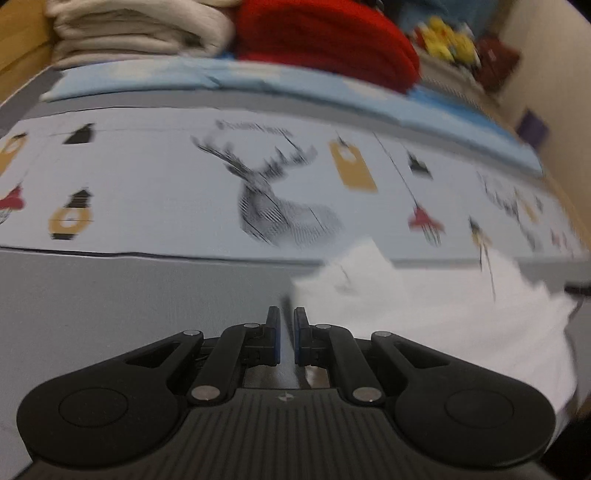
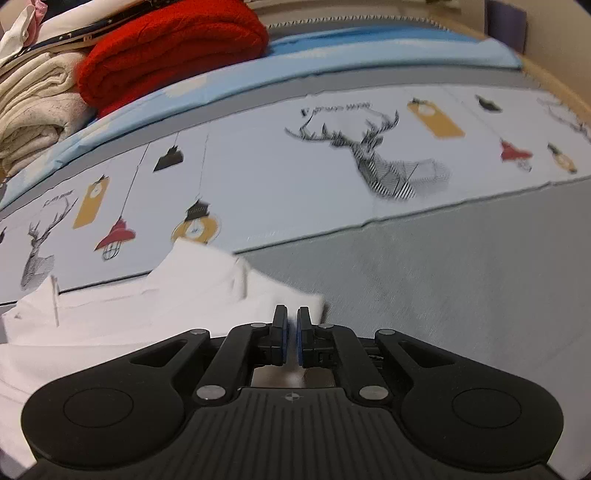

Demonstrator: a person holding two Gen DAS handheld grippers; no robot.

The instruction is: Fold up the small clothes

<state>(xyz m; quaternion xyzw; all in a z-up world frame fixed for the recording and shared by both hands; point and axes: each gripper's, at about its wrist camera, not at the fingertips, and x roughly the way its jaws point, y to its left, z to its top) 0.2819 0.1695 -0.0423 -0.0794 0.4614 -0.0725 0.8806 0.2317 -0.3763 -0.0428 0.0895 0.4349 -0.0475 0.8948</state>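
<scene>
A white garment lies crumpled on the grey table surface, to the right in the left wrist view and to the left in the right wrist view. My left gripper is shut on the garment's left edge; a thin strip of cloth runs between its blue pads. My right gripper is shut on the garment's right corner, with white cloth between its pads. Both views are blurred by motion.
A printed cloth with deer and lamps covers the table beyond the garment. Behind it lie a blue mat, a folded red sweater and a stack of cream clothes. Toys sit far right.
</scene>
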